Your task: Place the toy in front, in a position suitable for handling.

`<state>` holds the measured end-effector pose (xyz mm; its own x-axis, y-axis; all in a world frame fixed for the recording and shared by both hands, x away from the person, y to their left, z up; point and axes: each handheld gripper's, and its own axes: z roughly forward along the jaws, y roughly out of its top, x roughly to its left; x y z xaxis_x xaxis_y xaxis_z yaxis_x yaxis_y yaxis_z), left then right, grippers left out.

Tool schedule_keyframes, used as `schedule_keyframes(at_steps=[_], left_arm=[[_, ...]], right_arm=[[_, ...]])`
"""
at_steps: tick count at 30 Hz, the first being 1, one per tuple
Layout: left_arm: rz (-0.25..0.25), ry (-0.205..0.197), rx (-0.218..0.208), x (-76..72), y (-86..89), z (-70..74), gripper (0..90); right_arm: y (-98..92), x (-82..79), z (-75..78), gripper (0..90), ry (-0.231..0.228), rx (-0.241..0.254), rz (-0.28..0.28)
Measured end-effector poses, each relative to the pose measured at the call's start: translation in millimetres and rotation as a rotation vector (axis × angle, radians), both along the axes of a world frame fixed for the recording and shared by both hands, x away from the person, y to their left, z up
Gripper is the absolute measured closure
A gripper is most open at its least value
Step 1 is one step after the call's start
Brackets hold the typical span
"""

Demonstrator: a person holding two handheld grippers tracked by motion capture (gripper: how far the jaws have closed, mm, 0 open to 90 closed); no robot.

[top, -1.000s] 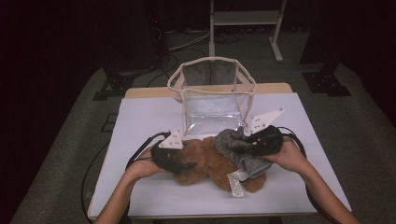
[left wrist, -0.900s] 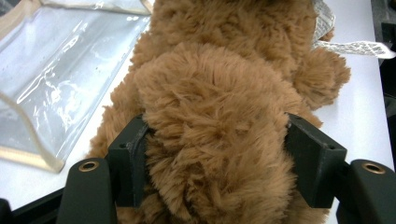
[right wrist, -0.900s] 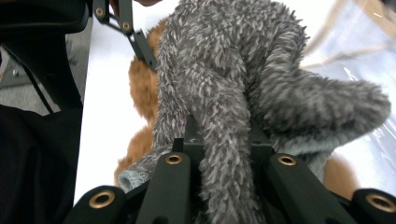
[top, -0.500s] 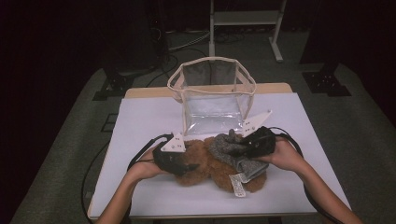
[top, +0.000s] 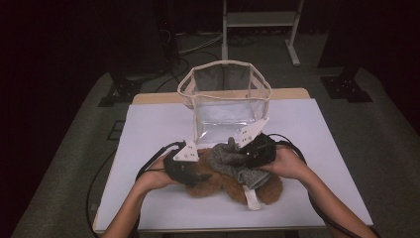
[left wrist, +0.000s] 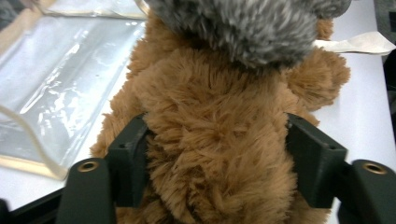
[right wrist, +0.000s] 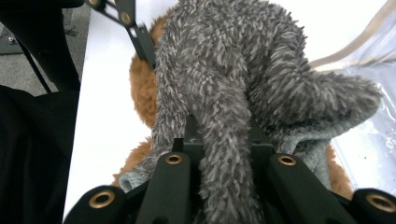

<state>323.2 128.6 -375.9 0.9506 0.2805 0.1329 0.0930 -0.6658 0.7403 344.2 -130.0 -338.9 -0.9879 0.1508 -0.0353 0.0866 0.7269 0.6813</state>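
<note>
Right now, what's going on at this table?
A person is working two handheld grippers on a pile of plush at the near edge of the white table. The left gripper has its jaws around the brown plush toy, pressing into the fur on both sides. The right gripper is pinched shut on a fold of the grey fuzzy garment, which lies on top of the toy. A clear plastic bag stands open just behind them, with nothing visible inside it.

Left claw [top: 200,177] on brown plush toy [top: 223,182], right claw [top: 241,159] pinching grey fuzzy garment [top: 225,158], clear bag [top: 225,101] behind
</note>
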Motion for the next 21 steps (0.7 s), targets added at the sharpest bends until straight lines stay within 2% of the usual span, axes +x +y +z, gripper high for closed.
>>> schedule_keyframes(at_steps=[5, 8, 10, 12, 15, 17, 21], left_arm=[[0.008, -0.016, -0.045, -2.0, 9.3, 7.2, 24.9], [0.022, -0.02, -0.032, -3.3, 17.7, 9.3, 23.6], [0.033, -0.008, -0.021, -3.1, 23.5, 5.4, 23.9], [0.045, 0.009, -0.028, -2.4, 25.6, -2.5, 28.8], [0.048, 0.011, -0.066, -0.5, 24.4, -10.8, 35.1], [0.043, 0.021, -0.074, 0.3, 21.3, -13.7, 36.8], [0.029, 0.013, -0.072, 3.0, 12.6, -13.8, 37.7]], right_arm=[[-18.7, 5.8, -6.8, 76.0, 0.026, 0.011, -0.043], [-30.4, 9.3, -9.6, 76.1, 0.025, 0.019, -0.074], [-36.6, 12.0, -9.2, 76.1, 0.023, 0.02, -0.089], [-40.3, 14.1, -8.7, 76.1, 0.03, 0.021, -0.101], [-39.7, 14.1, -7.9, 76.0, 0.028, 0.017, -0.103], [-37.5, 11.8, -4.3, 76.0, 0.022, 0.018, -0.101], [-24.3, 5.1, 5.2, 76.0, 0.016, 0.039, -0.061]])
